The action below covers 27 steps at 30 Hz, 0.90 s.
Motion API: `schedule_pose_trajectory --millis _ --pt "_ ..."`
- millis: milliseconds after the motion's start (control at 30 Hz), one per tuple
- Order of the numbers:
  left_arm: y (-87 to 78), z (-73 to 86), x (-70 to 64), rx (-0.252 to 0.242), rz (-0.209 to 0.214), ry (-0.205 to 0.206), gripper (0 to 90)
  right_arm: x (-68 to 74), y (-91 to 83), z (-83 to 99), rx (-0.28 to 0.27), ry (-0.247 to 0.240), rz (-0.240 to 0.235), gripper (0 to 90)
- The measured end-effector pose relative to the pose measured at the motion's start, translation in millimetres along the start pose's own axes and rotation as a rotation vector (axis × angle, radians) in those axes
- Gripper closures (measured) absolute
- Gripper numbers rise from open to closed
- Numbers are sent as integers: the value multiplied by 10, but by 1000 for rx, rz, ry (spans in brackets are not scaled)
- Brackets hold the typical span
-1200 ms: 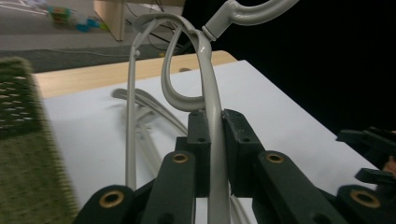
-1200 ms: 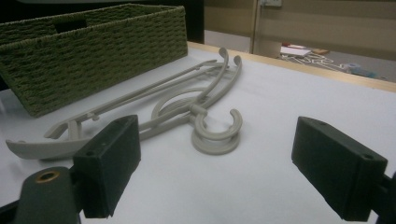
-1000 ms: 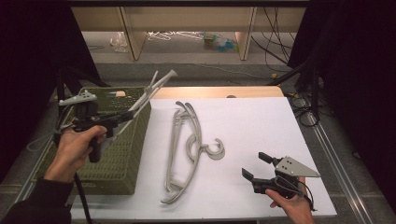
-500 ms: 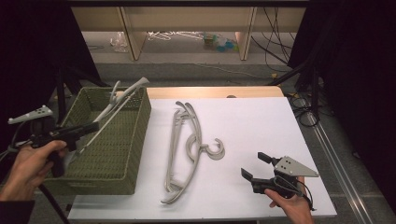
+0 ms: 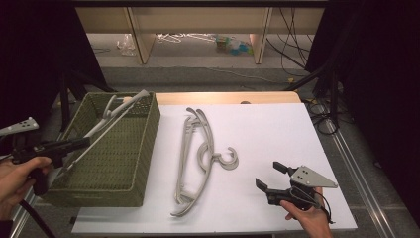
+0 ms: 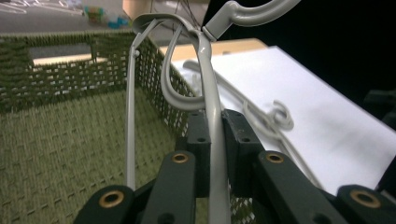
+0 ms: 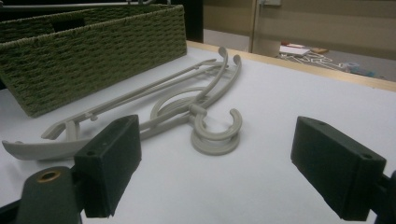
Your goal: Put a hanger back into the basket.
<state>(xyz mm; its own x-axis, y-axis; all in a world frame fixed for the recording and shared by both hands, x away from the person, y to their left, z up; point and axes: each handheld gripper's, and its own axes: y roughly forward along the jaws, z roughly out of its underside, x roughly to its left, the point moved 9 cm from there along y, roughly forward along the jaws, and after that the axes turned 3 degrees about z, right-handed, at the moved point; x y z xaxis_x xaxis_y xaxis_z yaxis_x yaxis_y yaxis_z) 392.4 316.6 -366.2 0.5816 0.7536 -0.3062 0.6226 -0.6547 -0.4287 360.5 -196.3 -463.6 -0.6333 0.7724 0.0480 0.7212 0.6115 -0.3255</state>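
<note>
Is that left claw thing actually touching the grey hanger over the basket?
Touching. The left gripper view shows the left gripper's black fingers pressed against both sides of the grey hanger bar.

Left gripper (image 5: 74,144) sits at nine o'clock in the high view, held in the left hand (image 5: 20,176), pointing toward two o'clock, jaws clamped. Right gripper (image 5: 271,176) sits at five o'clock, in the right hand (image 5: 307,218), pointing toward ten o'clock, jaws wide apart.

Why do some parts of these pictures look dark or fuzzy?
High view: the white table is lit, the surroundings fall nearly black. Left gripper view: the held hanger is sharp, the floor behind blurs. Right gripper view: the near black jaws look soft, the lying hangers clearer.
</note>
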Motion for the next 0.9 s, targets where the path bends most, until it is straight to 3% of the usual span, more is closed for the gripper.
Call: schedule_pose_trajectory --millis 167,300,367,567,633,700,767,867,900 --pt "67 50 73 28 10 -10 812 0 9 4 0 -1 1 170" --pt "200 46 155 83 13 11 812 1 18 1 -4 -2 1 170" --pt "223 47 188 88 12 11 812 2 17 2 -4 -2 0 170" --pt "330 166 412 141 -42 -12 804 6 15 10 2 2 -4 170" --pt "378 241 507 171 -90 -14 801 7 18 5 0 1 -4 170" --pt "404 259 534 163 -75 -34 794 13 20 6 0 2 -9 169" --pt "403 258 573 161 -100 -23 791 7 19 8 1 0 -3 169" --pt "358 330 658 241 -159 24 774 11 20 8 3 3 -7 169" --pt "353 363 722 245 -199 27 768 12 25 2 -7 0 -6 169"
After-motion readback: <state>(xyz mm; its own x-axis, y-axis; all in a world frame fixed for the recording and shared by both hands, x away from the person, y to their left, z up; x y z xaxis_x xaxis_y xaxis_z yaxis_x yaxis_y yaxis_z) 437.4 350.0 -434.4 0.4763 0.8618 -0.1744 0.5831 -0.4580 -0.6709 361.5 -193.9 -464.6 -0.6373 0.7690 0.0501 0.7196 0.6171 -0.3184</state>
